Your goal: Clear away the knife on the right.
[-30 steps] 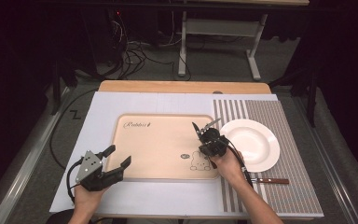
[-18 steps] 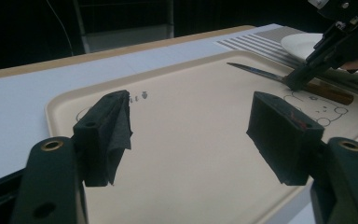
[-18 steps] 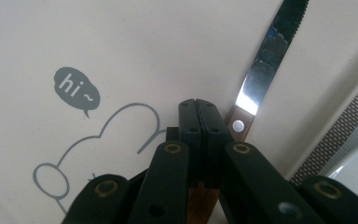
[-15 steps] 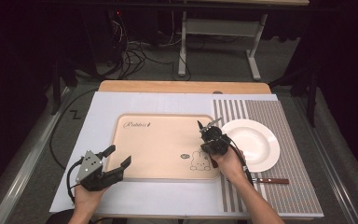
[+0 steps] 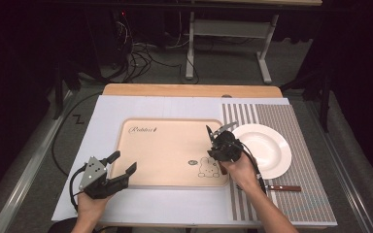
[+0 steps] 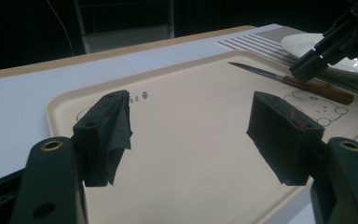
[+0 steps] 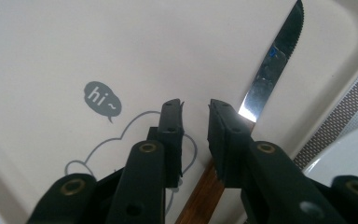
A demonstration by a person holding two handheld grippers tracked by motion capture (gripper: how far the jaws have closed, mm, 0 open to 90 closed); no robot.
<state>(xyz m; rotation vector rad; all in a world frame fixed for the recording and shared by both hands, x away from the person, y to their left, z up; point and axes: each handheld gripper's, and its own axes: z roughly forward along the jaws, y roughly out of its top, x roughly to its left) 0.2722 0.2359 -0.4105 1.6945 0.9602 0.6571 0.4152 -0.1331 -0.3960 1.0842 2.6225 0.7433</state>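
Note:
A beige tray [image 5: 165, 150] with a rabbit drawing lies at the middle of the table. On its right side rests a knife [image 7: 272, 70] with a serrated blade and a wooden handle, also in the left gripper view [image 6: 284, 79]. My right gripper [image 7: 196, 109] hovers just over the handle. Its jaws have just been opening and now stand a little apart, with bare tray showing in the gap and the handle passing under the right jaw. In the high view that gripper [image 5: 214, 138] is at the tray's right edge. My left gripper [image 5: 122, 162] stands wide open and holds nothing above the tray's front left corner [image 6: 191, 130].
A white plate [image 5: 267, 145] sits on a striped placemat [image 5: 281, 121] right of the tray. A wooden-handled fork [image 5: 281, 187] lies on the mat in front of the plate. White board surrounds the tray, and a wooden strip runs along the far edge.
The right gripper's jaws have parted slightly and the knife now lies flat on the tray. The right hand has barely shifted. The left gripper has stayed where it was.

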